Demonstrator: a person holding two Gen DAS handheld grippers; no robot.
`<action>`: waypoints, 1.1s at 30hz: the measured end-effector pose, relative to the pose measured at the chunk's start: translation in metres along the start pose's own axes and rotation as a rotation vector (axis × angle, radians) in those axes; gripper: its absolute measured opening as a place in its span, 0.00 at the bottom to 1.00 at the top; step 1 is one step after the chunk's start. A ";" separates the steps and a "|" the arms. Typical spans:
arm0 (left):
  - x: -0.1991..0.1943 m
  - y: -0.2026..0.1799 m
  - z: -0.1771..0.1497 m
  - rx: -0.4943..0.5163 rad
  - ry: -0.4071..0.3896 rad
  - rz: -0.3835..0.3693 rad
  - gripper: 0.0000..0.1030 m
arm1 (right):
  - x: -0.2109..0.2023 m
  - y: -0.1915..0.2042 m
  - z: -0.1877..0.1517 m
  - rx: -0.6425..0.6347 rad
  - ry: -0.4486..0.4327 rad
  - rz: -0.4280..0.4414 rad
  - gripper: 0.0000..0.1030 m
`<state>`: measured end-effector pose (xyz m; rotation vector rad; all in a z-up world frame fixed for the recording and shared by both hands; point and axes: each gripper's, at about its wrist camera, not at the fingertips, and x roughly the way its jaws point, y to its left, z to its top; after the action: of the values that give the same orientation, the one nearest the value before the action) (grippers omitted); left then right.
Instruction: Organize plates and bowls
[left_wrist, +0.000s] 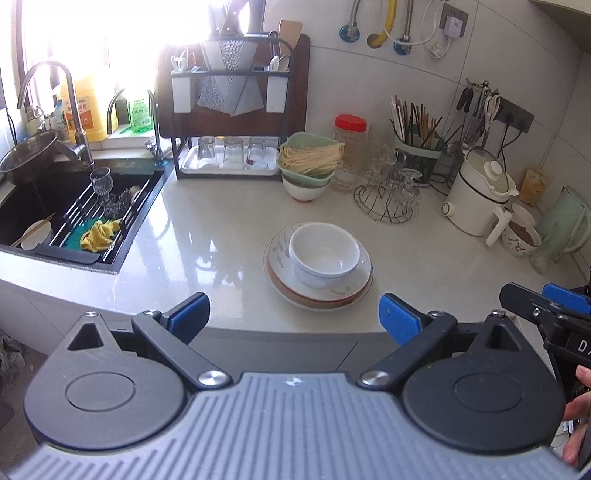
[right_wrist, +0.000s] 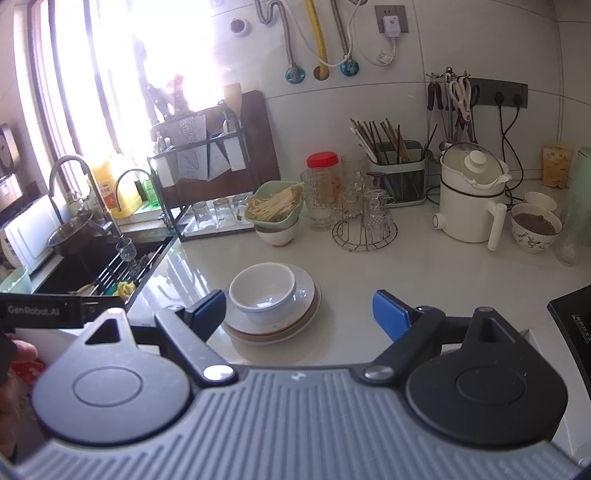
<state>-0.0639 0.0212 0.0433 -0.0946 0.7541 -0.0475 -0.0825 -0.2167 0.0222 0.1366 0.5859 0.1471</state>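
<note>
A white bowl (left_wrist: 324, 254) sits inside a stack of plates (left_wrist: 318, 291) near the front edge of the pale bench (left_wrist: 207, 236), well apart from the sink (left_wrist: 74, 218) on the left. Farther back, a green bowl of noodles (left_wrist: 309, 157) rests on a white bowl with a brown foot (left_wrist: 304, 190).

The left gripper (left_wrist: 294, 314) and the right gripper (right_wrist: 298, 314) hover short of the stack, each with its jaws wide apart and holding nothing.

The scene fits two stages: the dishes already nested as one tidy pile, or a pile waiting to be carried off or sorted. The pictures do not settle which, so no next move can be judged.

Readable writing is sparse: "GenRobot.AI" runs along the left gripper's body in the right wrist view. The yellow bottle (left_wrist: 86, 110) by the window carries a label too blurred to read.
</note>
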 end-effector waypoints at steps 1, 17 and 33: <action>0.001 0.001 -0.001 -0.007 0.004 -0.002 0.97 | 0.000 0.000 -0.001 0.003 0.003 -0.001 0.85; 0.004 0.001 -0.002 -0.020 0.021 0.021 0.97 | 0.001 -0.001 -0.003 0.031 0.021 -0.015 0.85; 0.007 -0.007 0.001 -0.001 0.014 0.015 0.98 | -0.002 -0.002 -0.007 0.034 0.024 -0.031 0.85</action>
<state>-0.0587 0.0142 0.0400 -0.0897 0.7685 -0.0337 -0.0875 -0.2182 0.0173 0.1587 0.6140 0.1091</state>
